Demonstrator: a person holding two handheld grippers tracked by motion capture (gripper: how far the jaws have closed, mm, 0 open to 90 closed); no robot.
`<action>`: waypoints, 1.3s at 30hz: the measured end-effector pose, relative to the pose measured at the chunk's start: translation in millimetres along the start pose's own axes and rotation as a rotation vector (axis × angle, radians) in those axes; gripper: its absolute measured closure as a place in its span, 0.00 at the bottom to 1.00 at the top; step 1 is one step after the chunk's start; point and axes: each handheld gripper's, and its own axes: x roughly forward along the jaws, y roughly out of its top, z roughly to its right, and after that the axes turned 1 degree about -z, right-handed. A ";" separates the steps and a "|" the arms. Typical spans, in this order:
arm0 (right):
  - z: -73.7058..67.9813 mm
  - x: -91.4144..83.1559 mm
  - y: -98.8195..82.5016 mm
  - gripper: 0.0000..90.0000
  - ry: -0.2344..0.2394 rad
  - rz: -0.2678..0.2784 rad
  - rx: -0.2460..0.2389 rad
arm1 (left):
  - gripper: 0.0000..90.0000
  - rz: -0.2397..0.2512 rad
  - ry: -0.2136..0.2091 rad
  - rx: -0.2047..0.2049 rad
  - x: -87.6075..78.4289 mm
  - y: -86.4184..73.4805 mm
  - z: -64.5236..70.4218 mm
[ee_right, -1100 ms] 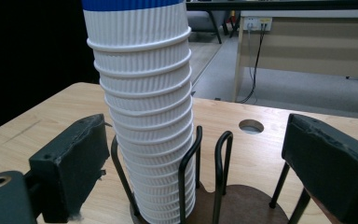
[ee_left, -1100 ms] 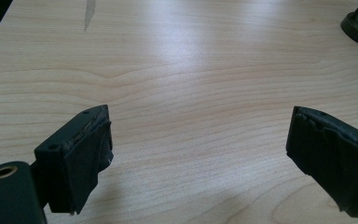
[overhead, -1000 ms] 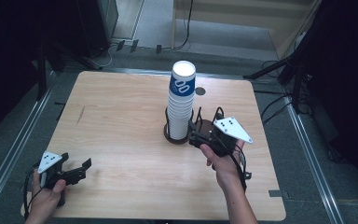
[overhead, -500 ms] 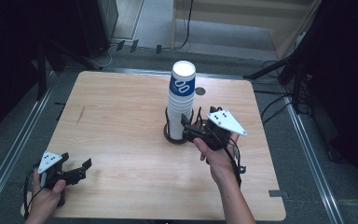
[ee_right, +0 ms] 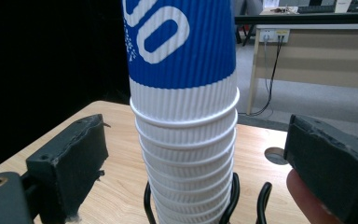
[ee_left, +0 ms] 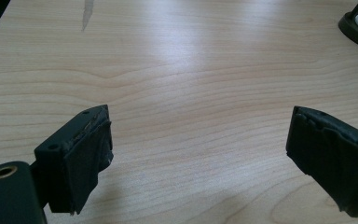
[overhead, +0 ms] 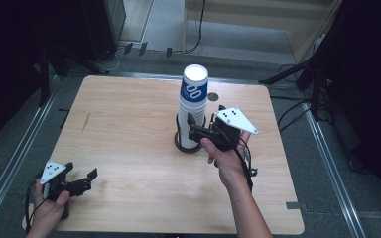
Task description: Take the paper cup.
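Observation:
A tall stack of upturned white paper cups [overhead: 192,109], the top one blue-banded, stands in a black wire holder [overhead: 186,146] near the table's middle. My right gripper [overhead: 192,127] points at the stack from the right, level with its lower half. In the right gripper view the stack [ee_right: 186,140] stands between the two wide-apart jaws, neither pad touching it. Those jaws have just been opening a little. My left gripper [overhead: 82,171] rests open at the table's front left corner, its pads [ee_left: 86,163] over bare wood with nothing between them.
The wooden table [overhead: 129,124] has a round cable hole [overhead: 213,96] behind the stack. Metal rails run along both sides of the table on the floor. Dark stands and cables lie beyond the far edge. A desk [ee_right: 317,51] shows in the background.
The right hand has lifted its gripper a little and brought it closer to the cup stack. The left gripper has not moved.

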 end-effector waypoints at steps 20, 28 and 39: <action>-7.2 17.0 16.1 0.07 -0.010 0.003 0.016 | 0.08 0.005 -0.003 -0.004 0.1 -0.2 -0.1; -9.9 27.1 18.1 0.08 -0.019 -0.020 0.019 | 0.08 0.004 -0.005 -0.004 0.1 -0.2 -0.2; -8.2 37.2 25.2 0.09 -0.079 -0.004 0.020 | 0.08 -0.003 -0.004 0.000 0.5 0.1 -0.5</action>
